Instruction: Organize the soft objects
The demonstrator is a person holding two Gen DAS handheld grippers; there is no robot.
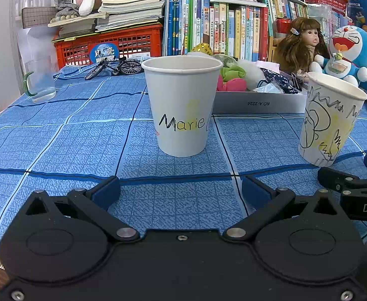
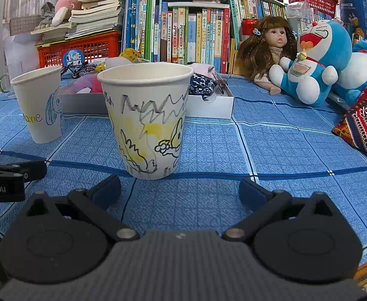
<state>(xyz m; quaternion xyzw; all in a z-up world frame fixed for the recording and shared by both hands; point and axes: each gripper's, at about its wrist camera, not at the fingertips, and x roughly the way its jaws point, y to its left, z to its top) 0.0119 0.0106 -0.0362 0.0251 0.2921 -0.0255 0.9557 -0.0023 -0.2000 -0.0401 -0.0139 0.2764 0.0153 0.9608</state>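
Left tool (image 1: 181, 189) fingers spread apart, holding nothing, low over the blue checked tabletop (image 1: 58, 138), pointed at the "Marie" cup (image 1: 182, 105), which stands upright just ahead. Right tool (image 2: 179, 188) also spread apart and empty, facing the scribbled cup (image 2: 147, 120), upright and near its fingers. From the right wrist view the "Marie" cup sits to the left of the scribbled cup, apart from it. Both cups are paper; their insides can't be seen. Behind the cups, a shallow white box (image 2: 208, 105) holds soft items: a pink and green plush piece (image 1: 231, 77), a dark blue patterned cloth (image 2: 202, 85), and pale fabric, exact pieces hard to tell apart. Far right: doll (image 2: 268, 50) sitting against the books, Doraemon plush (image 2: 316, 62) just beside it, touching or nearly so. A patterned red cushion (image 2: 364, 123) lies at the right edge. Far left: toy bicycle (image 1: 114, 66), glass mug (image 1: 39, 75), red crate (image 1: 108, 44) with stacked books on top. Row of books (image 1: 221, 30) along the back.
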